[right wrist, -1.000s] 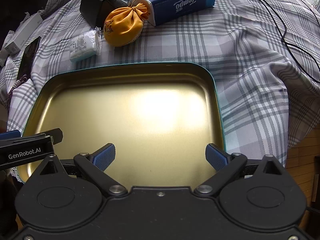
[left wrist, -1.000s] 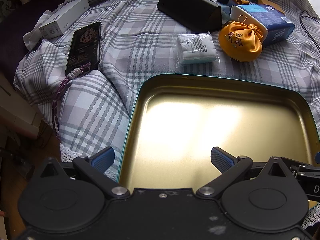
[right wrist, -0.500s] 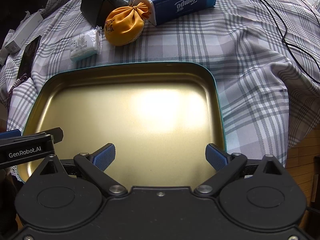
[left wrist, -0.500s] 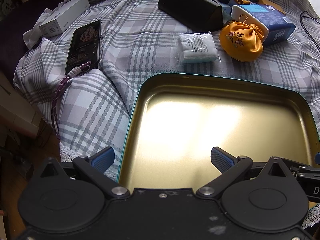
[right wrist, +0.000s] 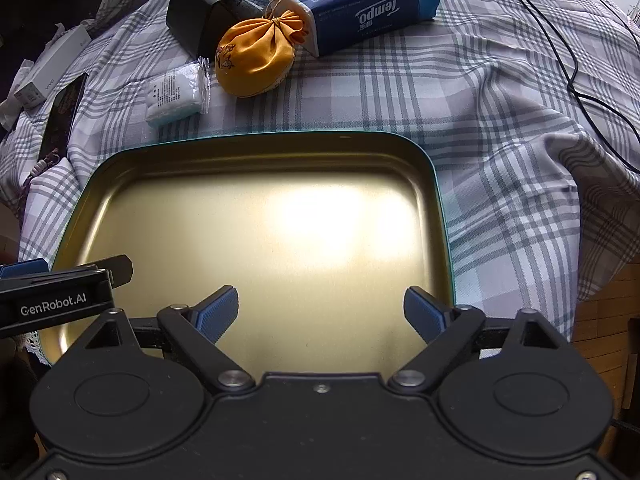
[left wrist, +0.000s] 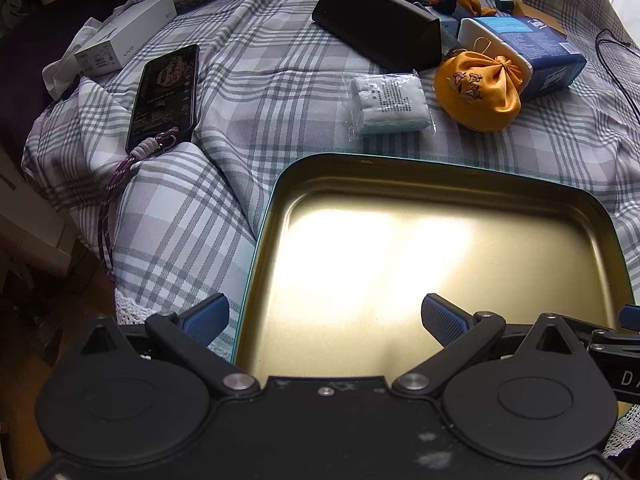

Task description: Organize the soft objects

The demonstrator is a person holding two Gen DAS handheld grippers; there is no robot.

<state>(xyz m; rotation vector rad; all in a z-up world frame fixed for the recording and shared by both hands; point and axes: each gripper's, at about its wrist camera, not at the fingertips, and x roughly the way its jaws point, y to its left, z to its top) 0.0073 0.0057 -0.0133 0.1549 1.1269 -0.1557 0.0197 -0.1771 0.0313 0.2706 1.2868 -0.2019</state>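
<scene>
My right gripper (right wrist: 320, 312) hangs over the near end of the gold tin tray (right wrist: 444, 216), jaws wide apart with nothing between them; they have just been closing a little. My left gripper (left wrist: 324, 318) is also spread wide and holds nothing, its left finger (left wrist: 206, 318) over the plaid cloth (left wrist: 248, 100) outside the tray rim (left wrist: 260, 232), the right finger over the tray floor. In the right view the left gripper's body pokes in at 9 o'clock (right wrist: 60, 300).

The tray floor is bare and shiny in both views.

Soft things sit past the tray's far rim, at about 12 o'clock from the left gripper. The white wrapped pack (left wrist: 390, 104) lies near the rim, apart from it. The orange drawstring pouch (left wrist: 480, 90) is just beside the pack at 3 o'clock, leaning on the blue tissue pack (left wrist: 548, 54). From the right gripper the pouch (right wrist: 256, 62) is at 11 o'clock, the white pack (right wrist: 174, 96) left of it and the tissue pack (right wrist: 372, 8) behind it.

A black case (left wrist: 376, 22) lies behind the white pack. A phone (left wrist: 164, 96) and a white box (left wrist: 124, 42) are at 10 o'clock in the left view. A black cable (right wrist: 560, 60) trails at 2 o'clock in the right view.
</scene>
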